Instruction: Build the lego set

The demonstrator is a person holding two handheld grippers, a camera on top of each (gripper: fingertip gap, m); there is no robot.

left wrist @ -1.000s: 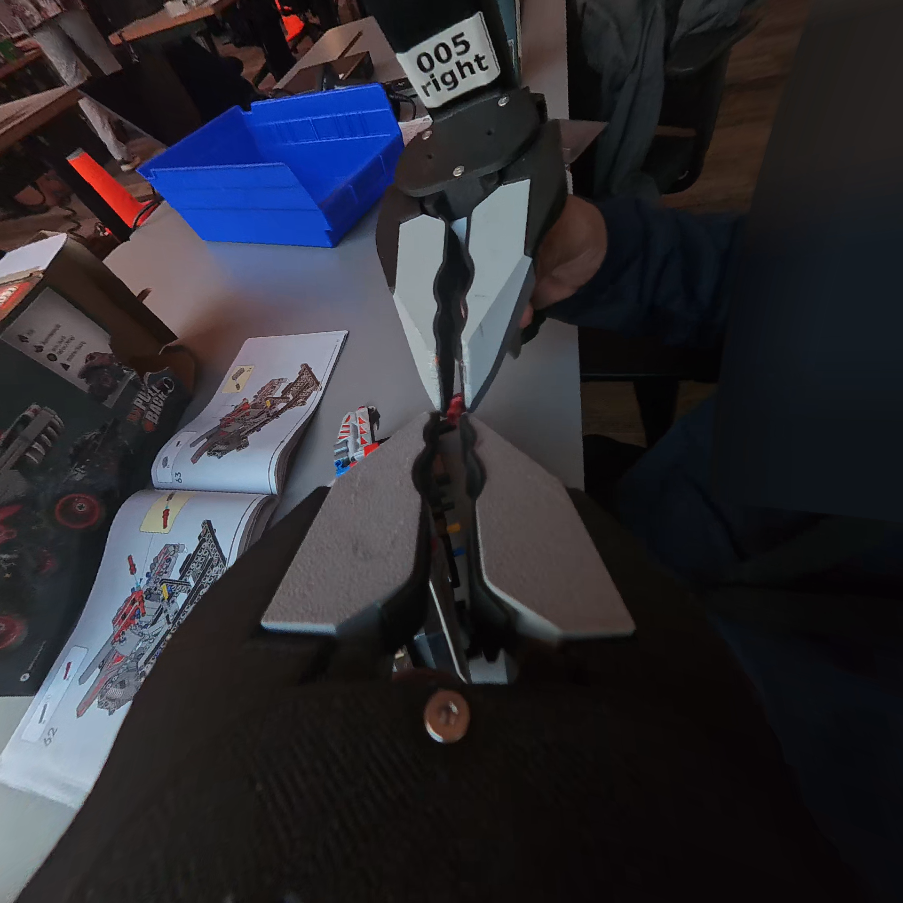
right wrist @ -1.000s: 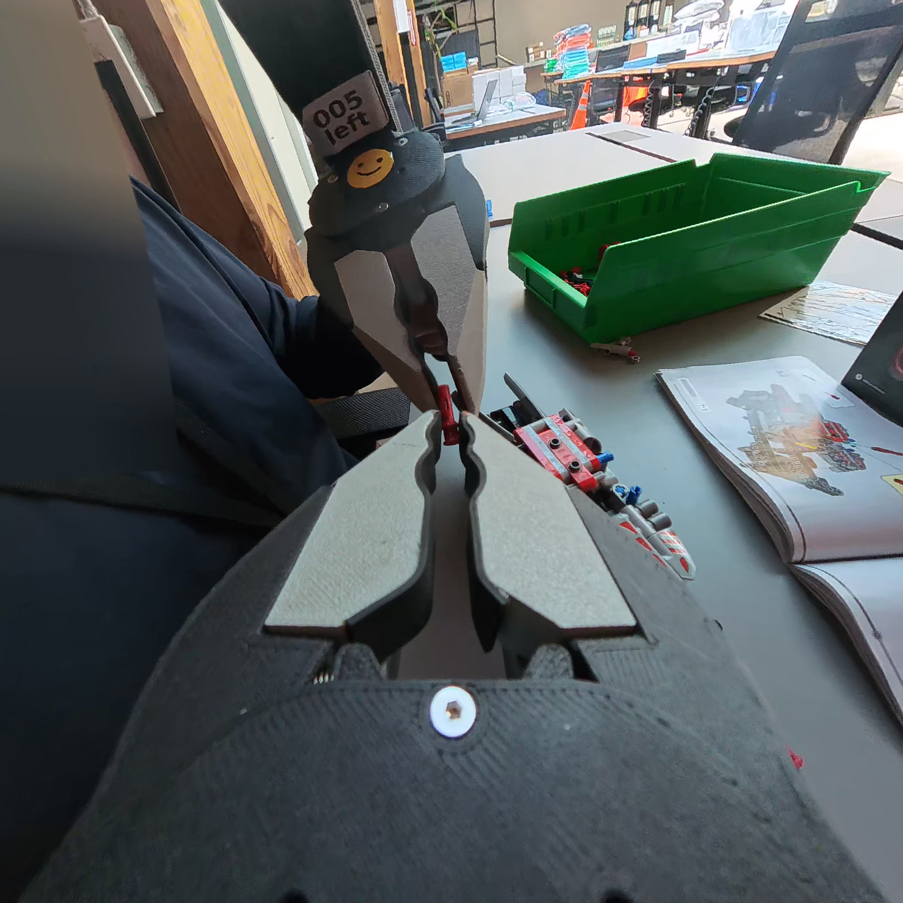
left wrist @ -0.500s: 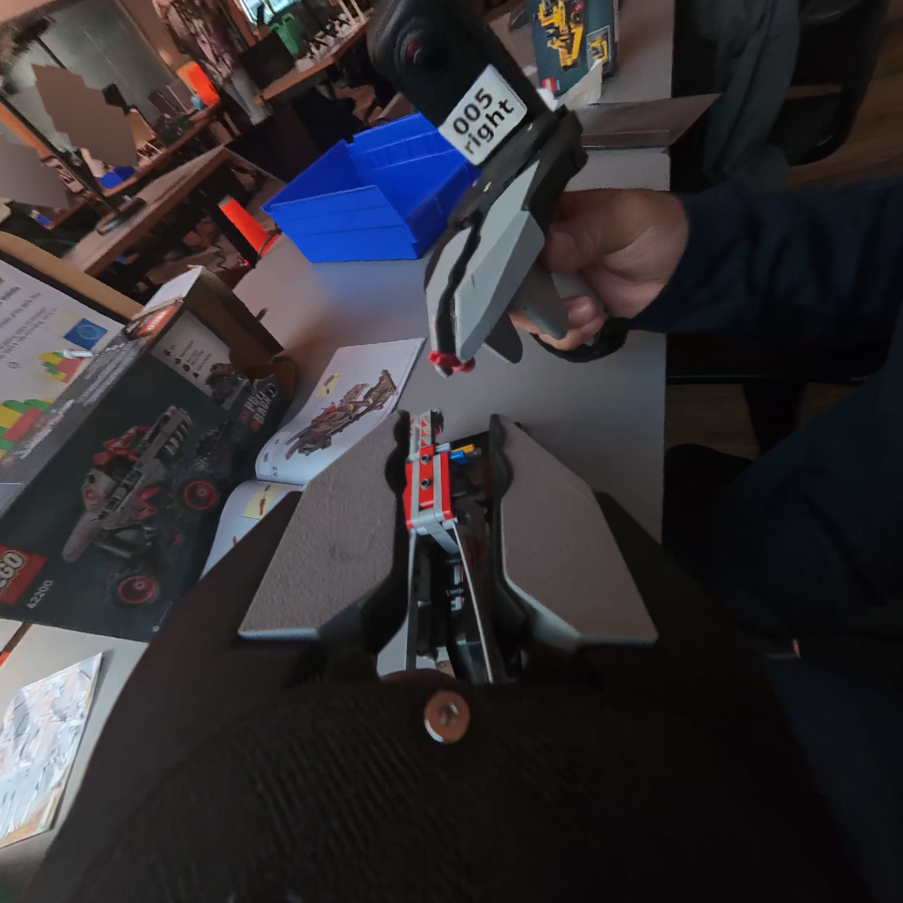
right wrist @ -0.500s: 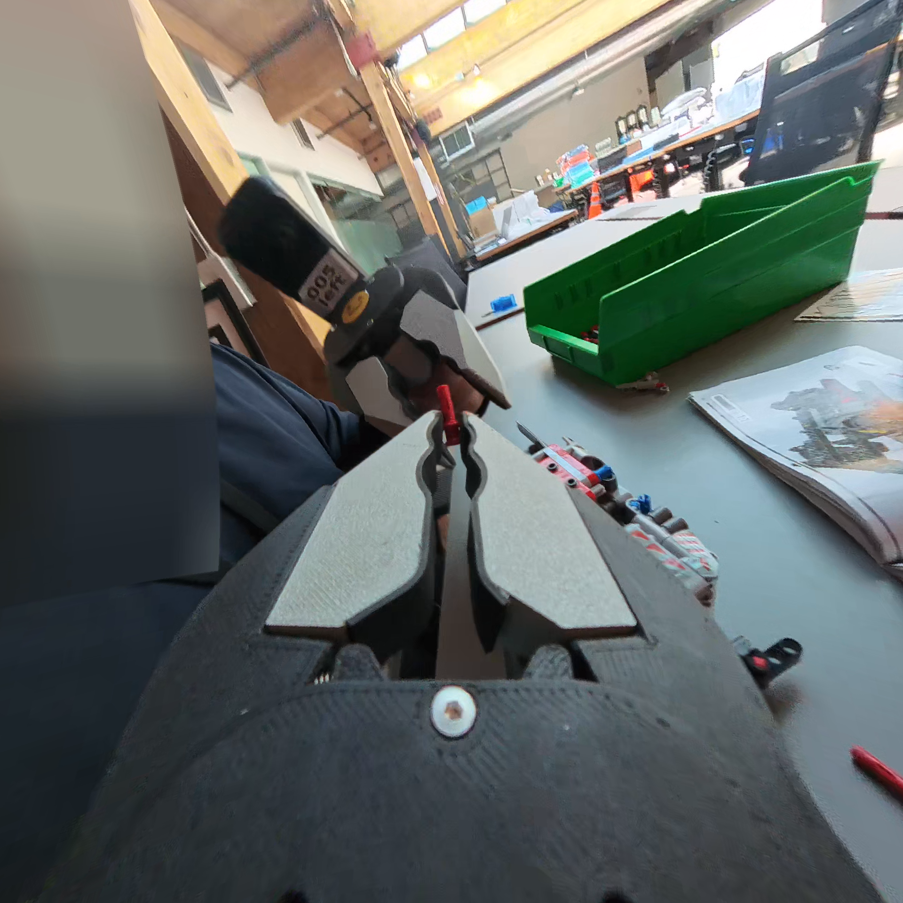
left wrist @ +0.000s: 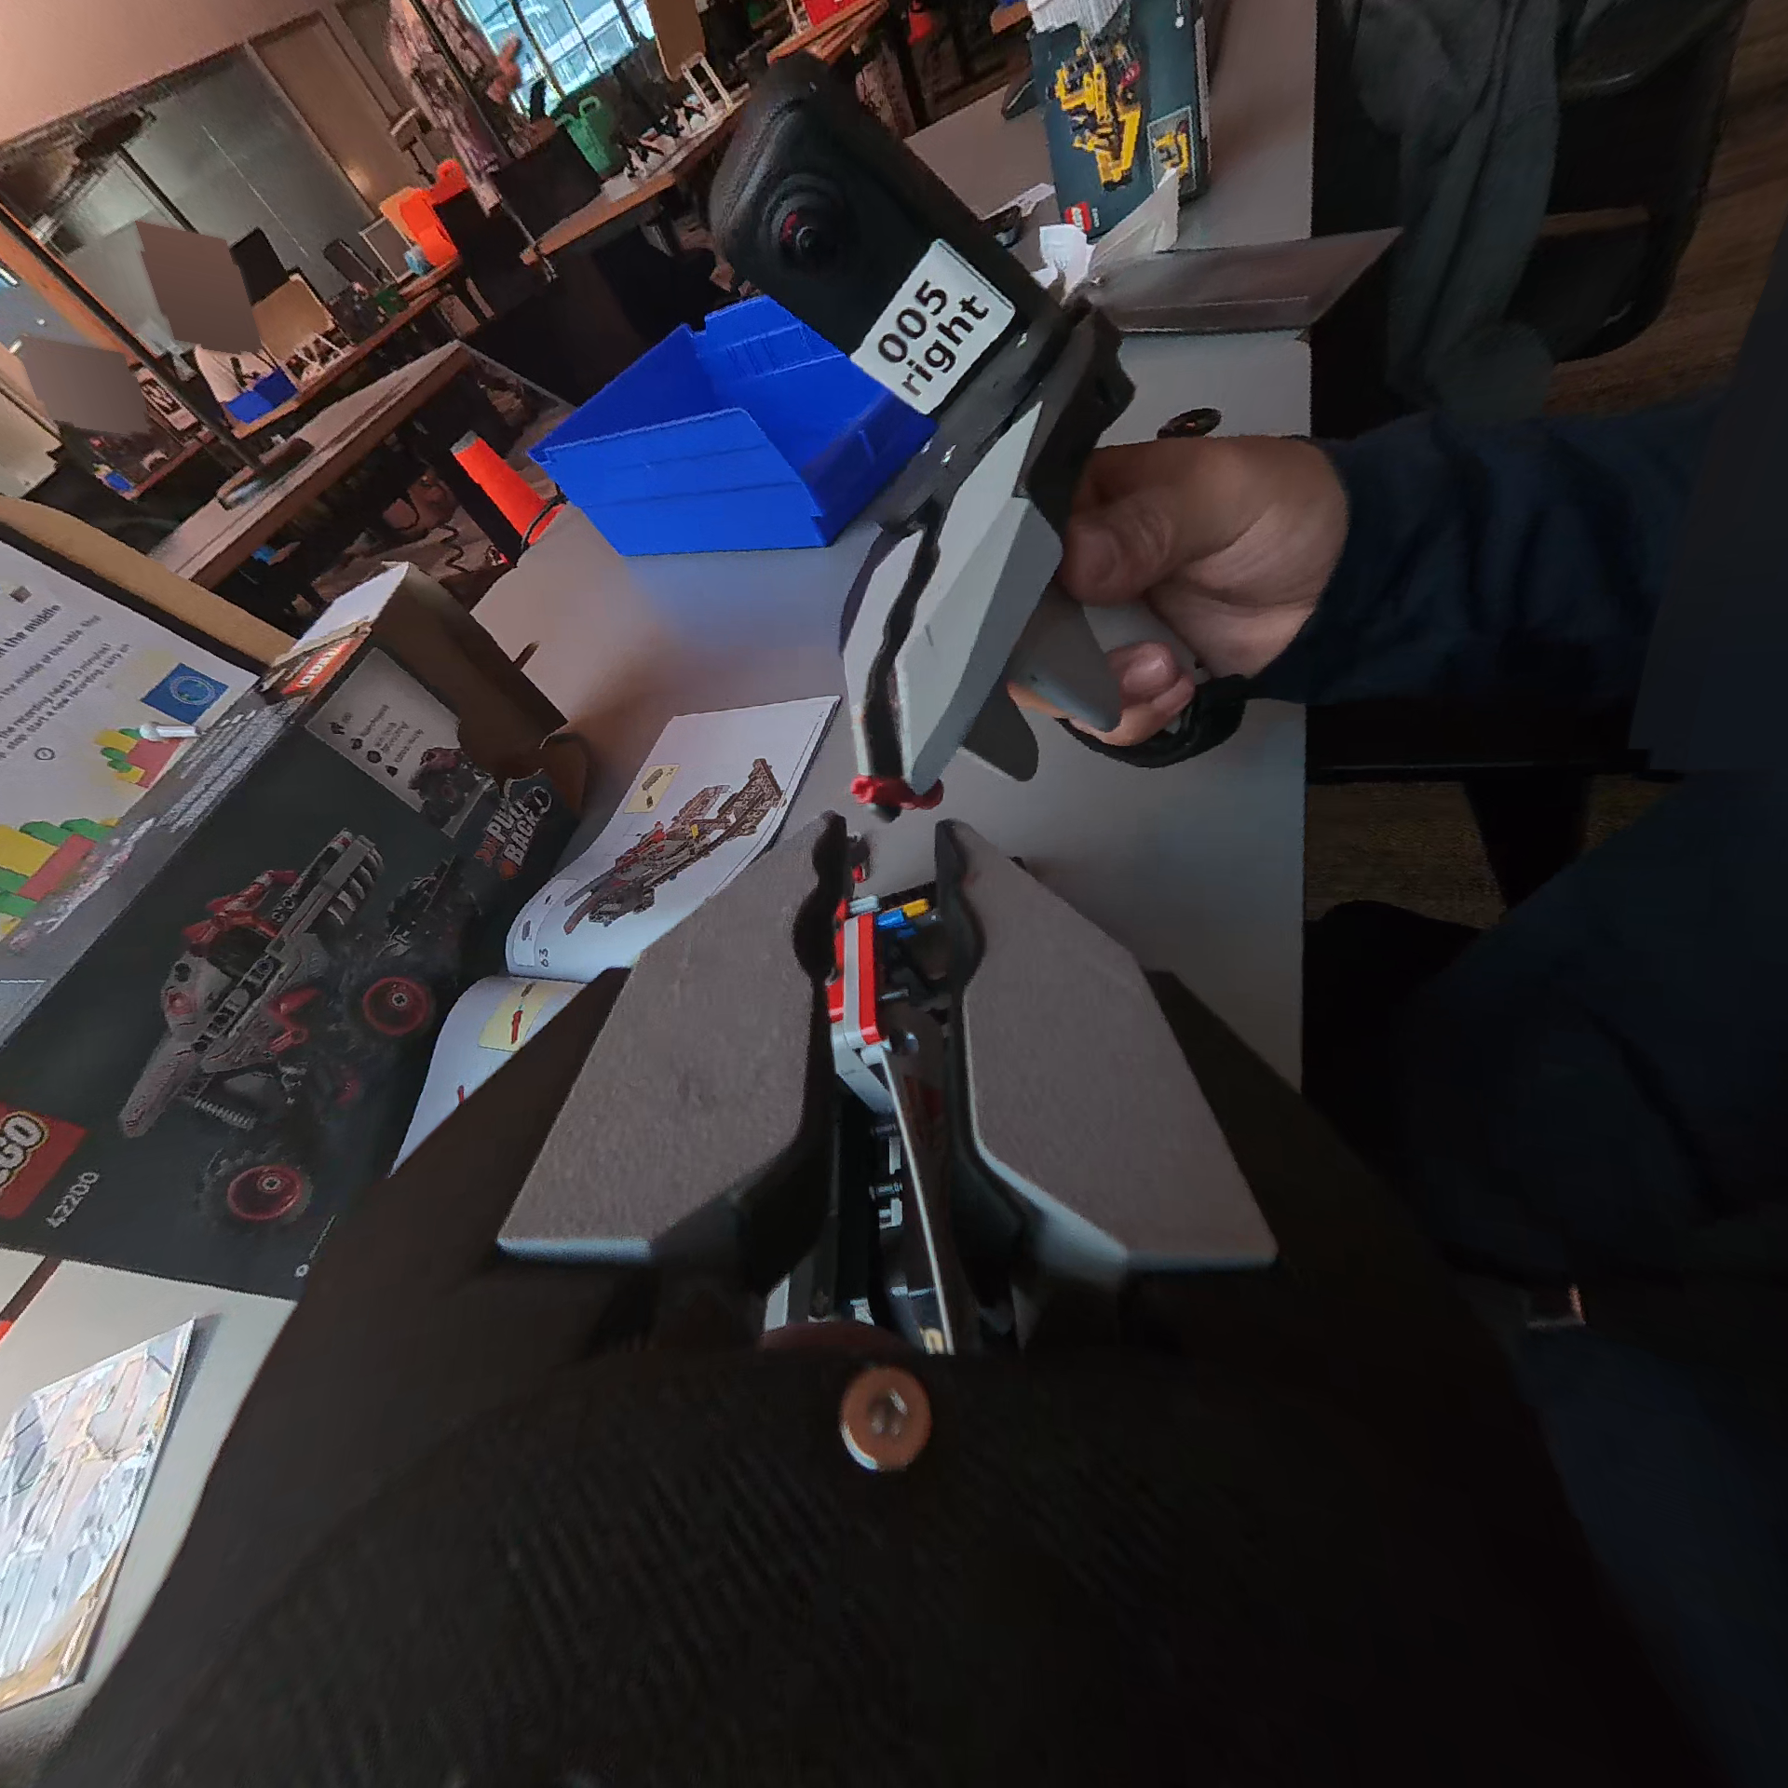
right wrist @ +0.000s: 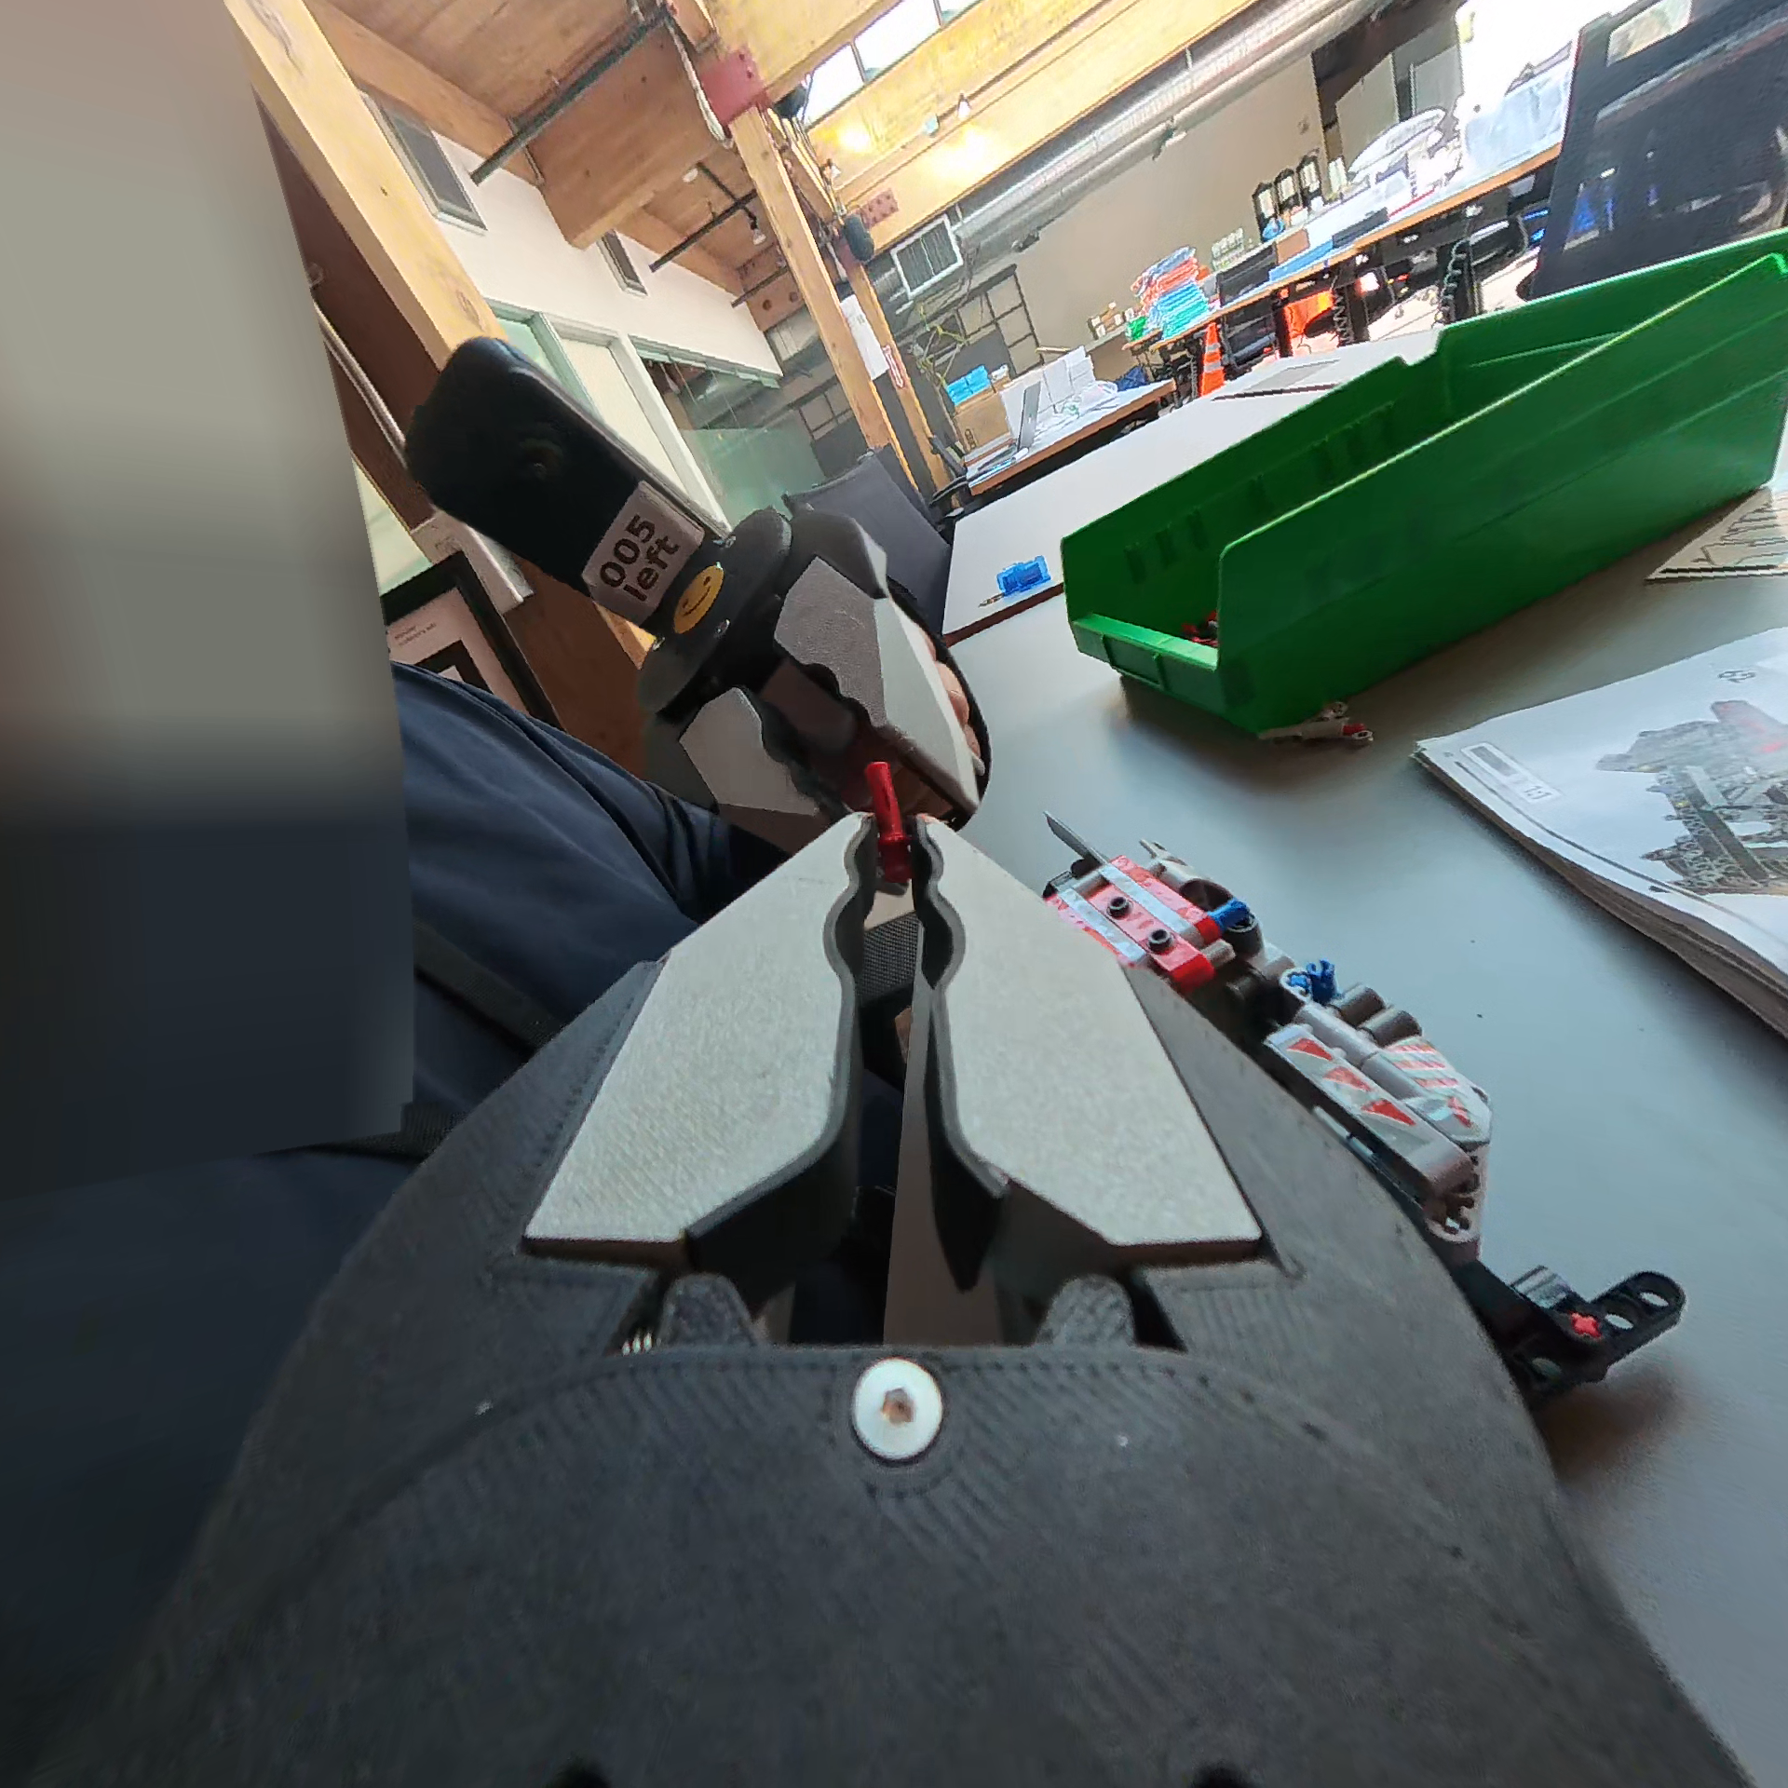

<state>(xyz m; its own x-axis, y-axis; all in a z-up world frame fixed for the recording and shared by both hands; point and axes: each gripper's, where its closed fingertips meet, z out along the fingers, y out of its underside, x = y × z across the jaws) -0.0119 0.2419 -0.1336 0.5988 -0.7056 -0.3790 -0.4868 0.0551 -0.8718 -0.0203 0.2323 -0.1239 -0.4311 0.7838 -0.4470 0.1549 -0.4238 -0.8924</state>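
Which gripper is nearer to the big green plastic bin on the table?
Right. The right gripper, shut on a small red pin, is closer to the green plastic bin; the left gripper sits beyond it, farther away.

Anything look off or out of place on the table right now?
Minor only. A few loose lego pieces sit on the table just outside the green bin, and a small black piece lies apart beside the partly built model. Nothing looks damaged. The right gripper pinches a red pin at its very tip.
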